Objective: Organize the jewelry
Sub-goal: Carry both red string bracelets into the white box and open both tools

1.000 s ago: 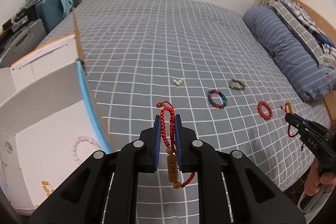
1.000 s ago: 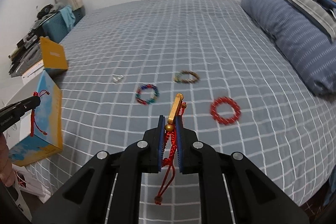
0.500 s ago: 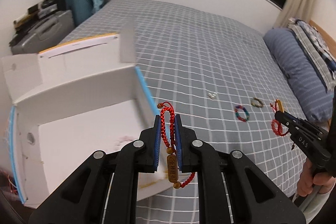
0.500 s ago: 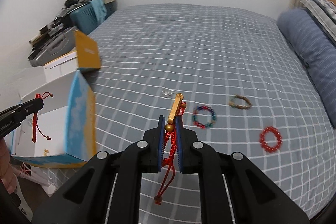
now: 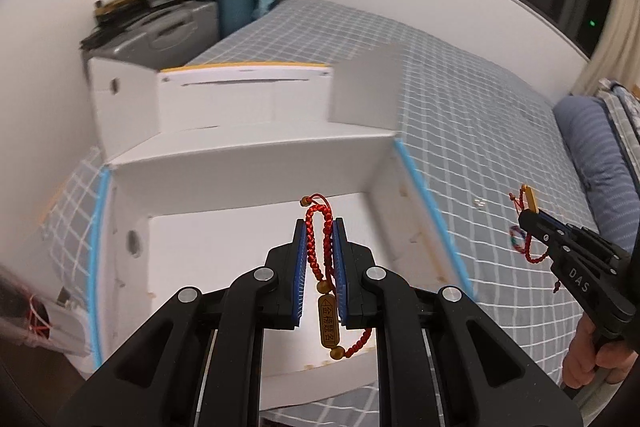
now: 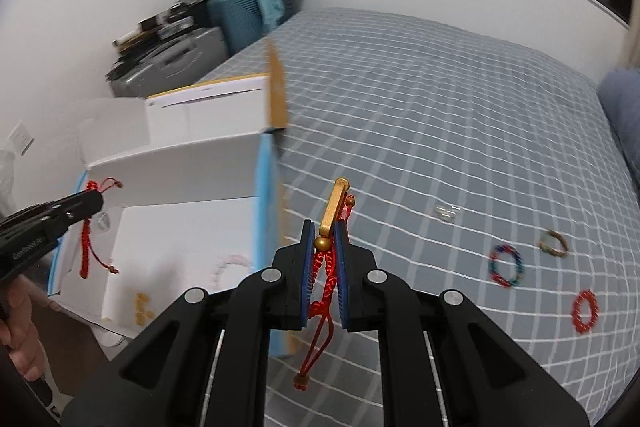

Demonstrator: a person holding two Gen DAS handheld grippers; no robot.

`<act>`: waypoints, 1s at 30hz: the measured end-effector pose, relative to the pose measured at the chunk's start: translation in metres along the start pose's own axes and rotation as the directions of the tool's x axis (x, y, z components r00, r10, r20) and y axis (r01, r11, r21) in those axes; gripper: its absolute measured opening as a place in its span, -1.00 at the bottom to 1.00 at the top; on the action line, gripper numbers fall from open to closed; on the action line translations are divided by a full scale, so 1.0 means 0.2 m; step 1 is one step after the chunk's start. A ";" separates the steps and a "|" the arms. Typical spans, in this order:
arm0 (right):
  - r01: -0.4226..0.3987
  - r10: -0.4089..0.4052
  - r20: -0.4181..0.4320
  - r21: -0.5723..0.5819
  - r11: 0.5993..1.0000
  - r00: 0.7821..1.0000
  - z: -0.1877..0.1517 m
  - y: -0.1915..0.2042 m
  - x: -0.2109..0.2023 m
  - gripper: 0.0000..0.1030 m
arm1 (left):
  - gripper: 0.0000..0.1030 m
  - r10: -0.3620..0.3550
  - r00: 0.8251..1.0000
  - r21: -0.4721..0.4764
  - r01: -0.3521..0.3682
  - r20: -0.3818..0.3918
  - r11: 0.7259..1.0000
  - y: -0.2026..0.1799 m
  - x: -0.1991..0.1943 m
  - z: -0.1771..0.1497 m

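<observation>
Left gripper (image 5: 320, 227): clenched on a red braided cord bracelet (image 5: 316, 247); the blue pads press the cord from both sides.
Left bracelet detail: a loop with a small gold bead stands out above the fingertips; a gold engraved tag (image 5: 329, 321) and a second gold bead hang below, between the fingers.
Left gripper position: above the open white cardboard box (image 5: 248, 163), tips over its white floor.
Right gripper (image 6: 323, 227): clenched on a second red cord bracelet (image 6: 322, 275).
Right bracelet detail: a gold bar charm (image 6: 334, 205) stands up and out past the fingertips, a gold bead sits between the pads, and a red cord tail with a knot hangs down behind.
Right gripper position: over the grey checked bedcover (image 6: 420, 131), just right of the box's blue-edged wall.
Box contents: to the left of the right gripper, a pale pink bead bracelet (image 6: 226, 265) and small yellow pieces (image 6: 142, 303) lie on the box floor; both are blurred.
Loose jewelry on the bedcover: right of the right gripper lie a small clear item (image 6: 446, 213), a blue-and-red bead bracelet (image 6: 506, 265), a brownish bead bracelet (image 6: 554, 243) and a red bead bracelet (image 6: 585, 311), each apart from the others.
Hands: a person's hand (image 5: 592, 355) holds the right gripper's handle.
</observation>
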State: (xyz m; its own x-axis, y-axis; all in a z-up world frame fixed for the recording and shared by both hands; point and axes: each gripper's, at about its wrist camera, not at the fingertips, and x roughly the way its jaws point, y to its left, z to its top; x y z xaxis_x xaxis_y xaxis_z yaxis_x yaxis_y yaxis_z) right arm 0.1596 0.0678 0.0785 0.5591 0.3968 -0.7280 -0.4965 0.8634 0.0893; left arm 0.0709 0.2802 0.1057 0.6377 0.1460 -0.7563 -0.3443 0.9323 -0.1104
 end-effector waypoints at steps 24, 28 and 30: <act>-0.090 0.056 -0.231 -0.140 0.986 0.971 -0.14 0.67 0.46 -0.82 | -0.77 0.066 0.974 -0.099 -0.089 -0.216 0.991 0.44 0.33 -0.25; -0.089 0.051 -0.263 -0.134 0.987 0.963 -0.17 0.67 0.50 -0.82 | -0.77 0.066 0.969 -0.095 -0.091 -0.236 0.991 0.44 0.35 -0.27; -0.091 0.051 -0.264 -0.139 0.986 0.963 -0.18 0.66 0.50 -0.82 | -0.76 0.065 0.968 -0.093 -0.090 -0.242 0.992 0.45 0.36 -0.28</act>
State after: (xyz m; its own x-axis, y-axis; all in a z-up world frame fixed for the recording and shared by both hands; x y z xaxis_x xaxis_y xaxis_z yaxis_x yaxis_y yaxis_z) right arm 0.1260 0.2109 -0.0060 0.3377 0.3440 -0.8761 -0.6329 0.7720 0.0592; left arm 0.0470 0.3562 0.0052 0.4283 0.1217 -0.8954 -0.4626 0.8807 -0.1016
